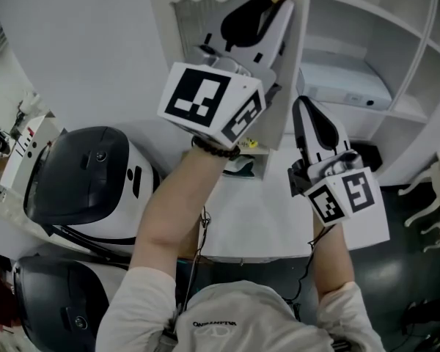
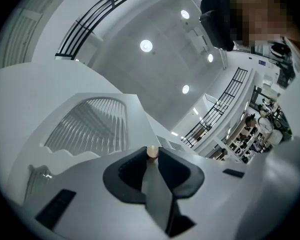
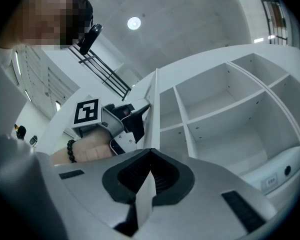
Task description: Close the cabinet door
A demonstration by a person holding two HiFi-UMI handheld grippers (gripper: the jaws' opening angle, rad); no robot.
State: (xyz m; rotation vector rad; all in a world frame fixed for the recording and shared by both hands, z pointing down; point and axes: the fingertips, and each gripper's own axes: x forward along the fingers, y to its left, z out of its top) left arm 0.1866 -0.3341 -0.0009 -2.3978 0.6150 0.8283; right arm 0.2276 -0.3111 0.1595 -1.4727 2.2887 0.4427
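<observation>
Between left gripper point(image 2: 151, 159) fingers point(image 2: 121, 176), cabinet door point(image 2: 85, 129) edge, knob point(image 2: 152, 152) at tips

blocked: open door point(image 1: 187, 24) (edge-on) ahead | free: shelves point(image 1: 352, 28) at right

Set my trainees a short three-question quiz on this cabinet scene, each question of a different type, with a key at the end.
1. True or false: the cabinet door is fully closed.
2. Multiple choice: what sits between the jaws of the left gripper? A) a small knob on the door; B) a cable; C) nothing.
3. Short answer: in the head view, on which side of the door do the open shelves lie?

Key: 1. False, it stands open, edge-on to the shelves. 2. A. 3. The right.
</observation>
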